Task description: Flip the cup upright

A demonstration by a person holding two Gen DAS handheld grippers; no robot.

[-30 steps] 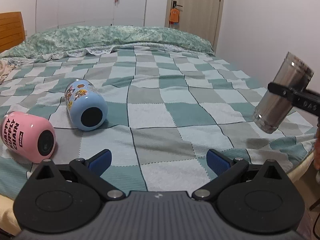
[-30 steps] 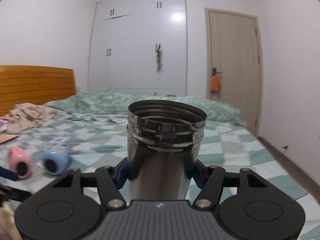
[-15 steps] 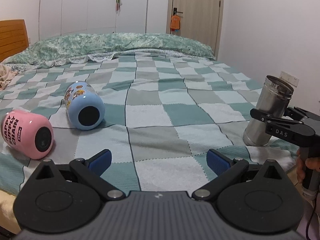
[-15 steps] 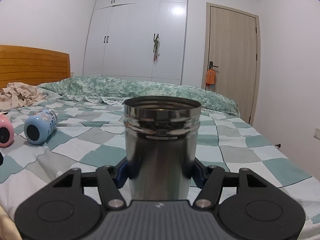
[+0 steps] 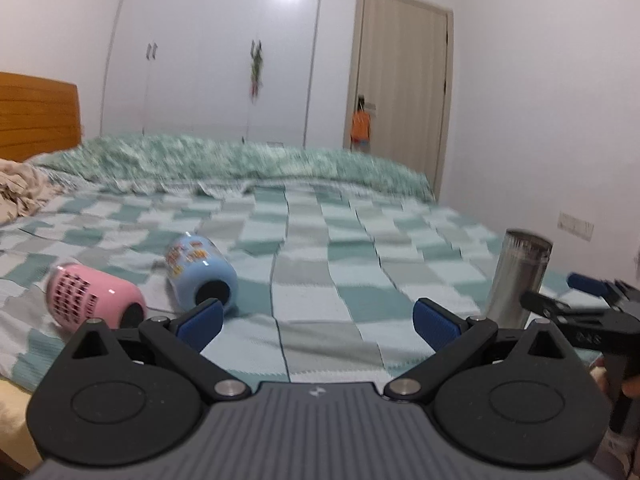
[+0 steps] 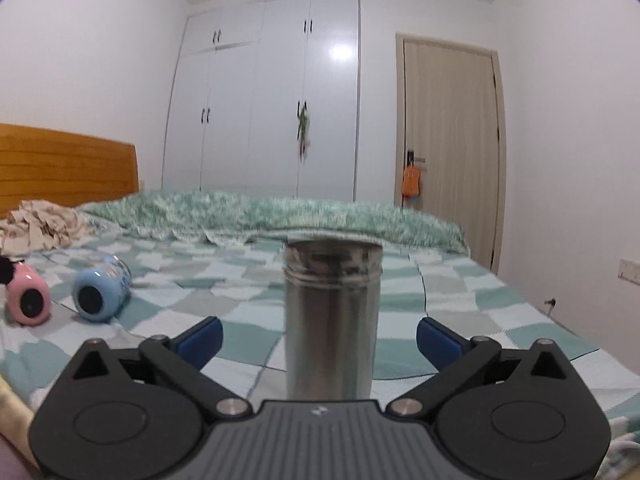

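A steel cup [image 6: 331,320] stands upright on the checked bedspread, mouth up, in front of my right gripper [image 6: 318,338]. The right gripper is open, its blue pads [image 6: 200,338] well apart from the cup's sides. The cup also shows in the left wrist view [image 5: 516,278] at the right, with the right gripper [image 5: 576,296] beside it. My left gripper [image 5: 316,320] is open and empty, low over the bed's near edge. A blue cup [image 5: 202,276] and a pink cup [image 5: 94,298] lie on their sides ahead of it on the left.
The blue cup [image 6: 100,292] and pink cup [image 6: 28,296] lie at the left in the right wrist view. A green duvet [image 5: 224,164] is bunched at the bed's far side. Crumpled cloth [image 5: 20,190] lies far left. A wooden headboard [image 6: 64,168], wardrobe and door stand behind.
My right gripper has opened, let go of the steel cup and drawn back from it; the cup now stands on the bed. My left gripper has dropped lower and tilted up.
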